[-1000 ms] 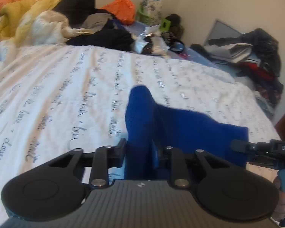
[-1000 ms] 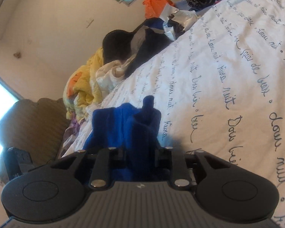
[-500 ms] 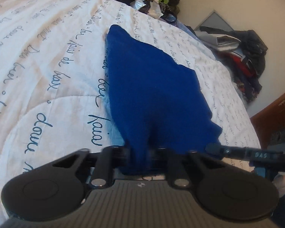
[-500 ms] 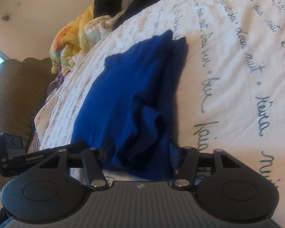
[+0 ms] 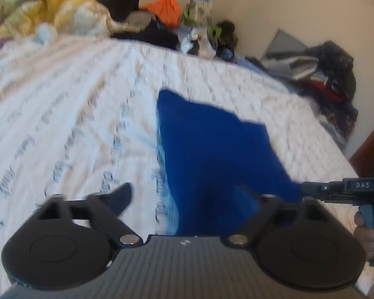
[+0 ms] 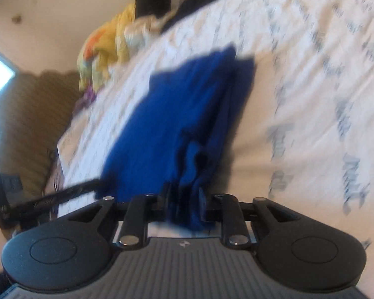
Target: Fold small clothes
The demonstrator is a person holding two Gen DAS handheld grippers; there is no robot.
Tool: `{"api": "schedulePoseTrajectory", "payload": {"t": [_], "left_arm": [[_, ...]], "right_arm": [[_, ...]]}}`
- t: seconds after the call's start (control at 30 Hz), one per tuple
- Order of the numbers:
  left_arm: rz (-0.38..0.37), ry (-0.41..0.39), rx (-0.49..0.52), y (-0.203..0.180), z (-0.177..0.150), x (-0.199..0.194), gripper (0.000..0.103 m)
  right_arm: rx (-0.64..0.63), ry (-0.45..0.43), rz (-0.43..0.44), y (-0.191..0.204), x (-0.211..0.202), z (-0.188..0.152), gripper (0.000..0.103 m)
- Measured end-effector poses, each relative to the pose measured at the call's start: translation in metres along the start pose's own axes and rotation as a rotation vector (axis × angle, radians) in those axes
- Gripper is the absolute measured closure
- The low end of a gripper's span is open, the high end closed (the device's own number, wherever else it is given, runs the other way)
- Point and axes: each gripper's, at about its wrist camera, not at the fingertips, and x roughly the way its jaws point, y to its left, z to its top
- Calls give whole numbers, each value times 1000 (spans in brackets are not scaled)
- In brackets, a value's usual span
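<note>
A small blue garment [image 5: 212,149] lies flat on the white bedspread [image 5: 74,114], folded into a narrow strip. My left gripper [image 5: 189,196] is open, its fingers spread wide on either side of the garment's near edge. My right gripper [image 6: 184,199] is shut on the bunched near corner of the blue garment [image 6: 182,114] and holds it low over the bed. The right gripper also shows at the right edge of the left wrist view [image 5: 336,189], in a hand.
Piles of clothes and a yellow blanket [image 5: 49,5] sit along the far side of the bed. More clothes [image 5: 329,74] are heaped past the bed's right edge. A brown headboard [image 6: 30,114] stands beyond the garment in the right wrist view.
The garment was lowered from hanging to lying flat on the bed. My left gripper has opened and let go of it. The right gripper has closed again on the bunched corner.
</note>
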Motion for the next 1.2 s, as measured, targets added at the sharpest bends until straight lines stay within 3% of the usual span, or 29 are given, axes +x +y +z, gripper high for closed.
{"api": "schedulePoseTrajectory", "payload": {"t": [0.03,0.07,0.1,0.17,0.2,0.23,0.27,0.3,0.33,0.4,0.57,0.67,0.7,0.73,0.8,0.9,0.93,0.97,1.0,1.03,1.07,1.2], "left_arm": [[2,-46,31,-5,6,-2,1],[1,-48,70,-15,15,4,2],[3,-32,85,-22,22,14,3],[17,22,104,-33,30,49,11],[42,56,119,-37,32,68,14],[68,99,135,-40,32,90,25],[74,133,148,-42,31,106,27],[70,157,163,-42,28,121,25],[81,166,167,-41,25,131,19],[69,174,120,-32,25,141,13],[37,185,62,-11,25,123,13],[-1,195,11,2,17,97,10],[-22,202,-15,8,12,89,10],[-44,218,-50,13,6,82,11],[-71,224,-90,19,-3,73,13],[-78,228,-103,13,-5,74,25],[-89,238,-109,9,-3,79,42],[-106,259,-117,6,0,86,66],[-108,277,-127,2,3,92,68],[-93,279,-125,-1,7,97,75],[-81,287,-123,-4,12,101,79],[-75,232,-72,-17,35,83,83]], "right_arm": [[-2,-44,-1,-2,-2,12,43],[-4,-79,-5,-5,1,24,29],[2,-91,-23,-9,11,38,20],[48,-54,-77,-20,44,65,20],[64,-38,-94,-24,58,73,21],[69,-23,-101,-26,72,79,24],[63,-3,-108,-26,86,83,29],[55,20,-123,-25,98,86,53],[38,34,-135,-21,108,86,88],[-60,0,-175,-13,114,84,90],[60,-83,-149,-41,92,83,91],[124,-56,-71,-40,66,68,84],[120,-49,-42,-38,57,60,76],[118,-35,-23,-35,50,50,62],[69,34,-42,-26,45,30,44],[31,86,-55,-15,51,9,44],[21,76,-42,-12,54,7,44],[12,73,-39,-9,59,6,46],[8,77,-40,-6,64,8,53],[18,94,-43,-5,70,12,78],[24,105,-34,-4,75,17,82],[-23,64,-7,12,58,36,84]]}}
